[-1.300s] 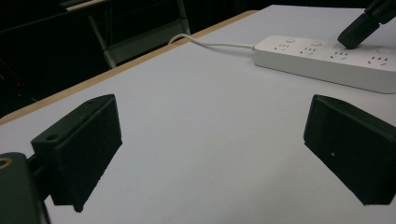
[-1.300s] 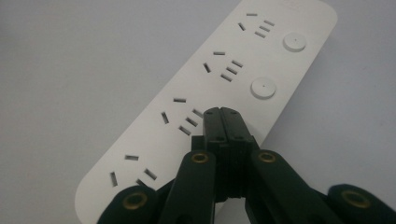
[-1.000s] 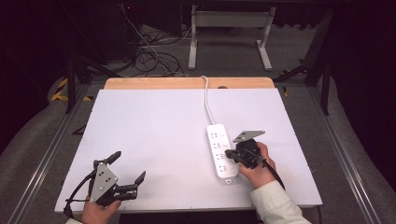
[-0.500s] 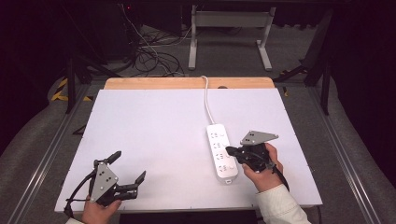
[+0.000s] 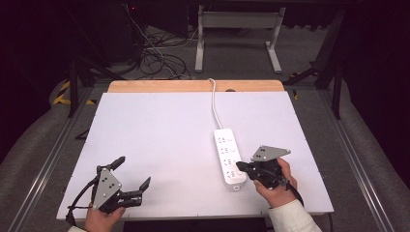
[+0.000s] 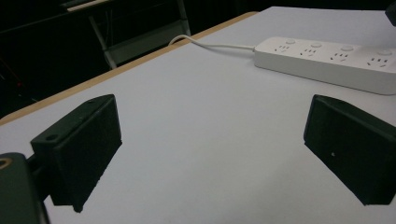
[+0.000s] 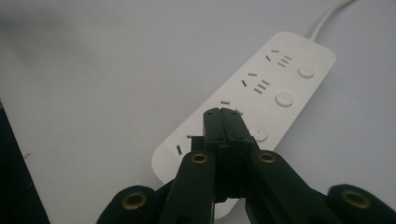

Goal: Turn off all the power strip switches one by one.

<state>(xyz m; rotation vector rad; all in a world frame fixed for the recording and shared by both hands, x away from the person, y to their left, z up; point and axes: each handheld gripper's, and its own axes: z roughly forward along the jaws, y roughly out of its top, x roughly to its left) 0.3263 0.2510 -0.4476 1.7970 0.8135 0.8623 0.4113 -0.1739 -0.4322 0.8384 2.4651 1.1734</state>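
A white power strip [image 5: 229,156] with several sockets and round buttons lies right of the table's middle, its white cable [image 5: 213,104] running to the far edge. My right gripper [image 5: 239,166] is shut with nothing between its jaws, its tip over the strip's near end. In the right gripper view the closed jaws [image 7: 225,122] hang above the strip [image 7: 261,98] by the third button. My left gripper [image 5: 131,173] rests near the front left corner, open and empty. In the left gripper view its two black pads [image 6: 79,154] stand wide apart, with the strip [image 6: 327,63] far off.
The white table top [image 5: 159,140] has a wooden strip [image 5: 193,86] along its far edge. Beyond it are a metal stand's legs [image 5: 237,43] and loose cables [image 5: 154,58] on the dark floor. Metal rails [image 5: 53,150] flank the table.
My right gripper has shifted a little right and toward the near edge, rising slightly above the strip's near end. The left gripper has stayed put.
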